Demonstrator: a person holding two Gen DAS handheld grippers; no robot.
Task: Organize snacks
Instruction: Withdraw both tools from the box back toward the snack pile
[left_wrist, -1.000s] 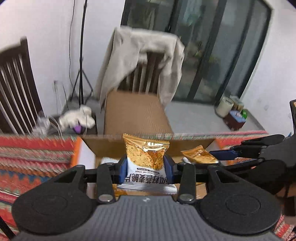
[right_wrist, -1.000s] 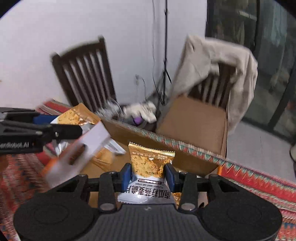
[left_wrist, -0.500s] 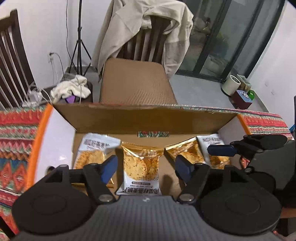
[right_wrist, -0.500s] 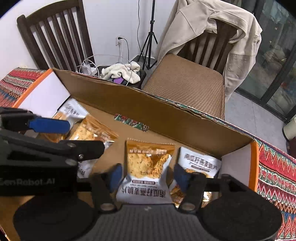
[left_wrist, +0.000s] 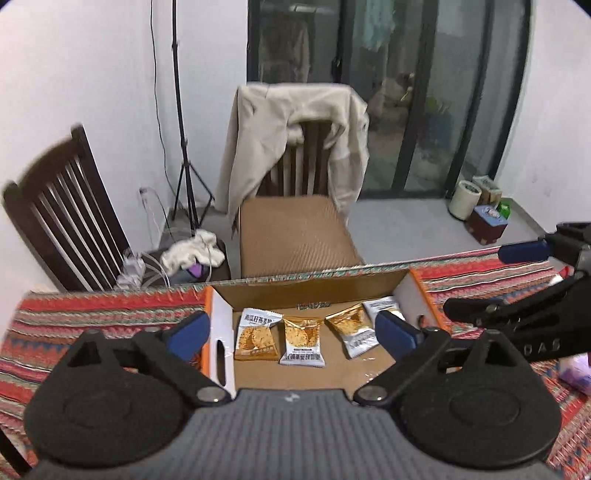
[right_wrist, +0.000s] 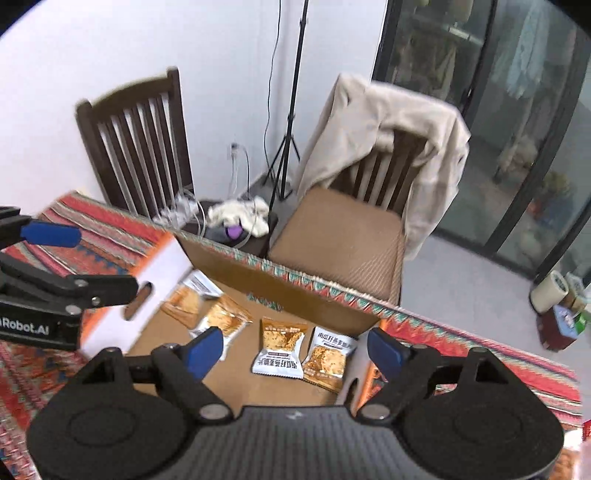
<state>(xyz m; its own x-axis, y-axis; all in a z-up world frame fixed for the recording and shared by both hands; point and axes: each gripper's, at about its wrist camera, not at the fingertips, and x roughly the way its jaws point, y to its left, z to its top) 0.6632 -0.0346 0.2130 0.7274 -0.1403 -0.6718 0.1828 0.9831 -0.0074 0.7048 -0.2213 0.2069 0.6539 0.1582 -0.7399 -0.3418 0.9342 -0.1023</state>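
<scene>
An open cardboard box (left_wrist: 317, 290) (right_wrist: 280, 277) with white and orange end flaps sits on the patterned tablecloth. Several gold and white snack packets lie flat in a row inside it, such as one in the middle (left_wrist: 302, 346) (right_wrist: 279, 346). My left gripper (left_wrist: 291, 330) is open and empty, raised above the box's near side. My right gripper (right_wrist: 293, 349) is open and empty, also raised above the box. The right gripper shows at the right of the left wrist view (left_wrist: 517, 284), and the left gripper at the left of the right wrist view (right_wrist: 66, 258).
The tablecloth (left_wrist: 92, 314) is red with stripes. Beyond the table stand a dark wooden chair (left_wrist: 62, 218) and a chair draped with a beige jacket (left_wrist: 295, 147). A tripod (left_wrist: 184, 147) and glass doors are behind. A purple item (left_wrist: 576, 373) lies at the table's right.
Both grippers let go of their snack packets inside the box, opened wide, then rose up and back away from it. The packets now lie flat in the box.
</scene>
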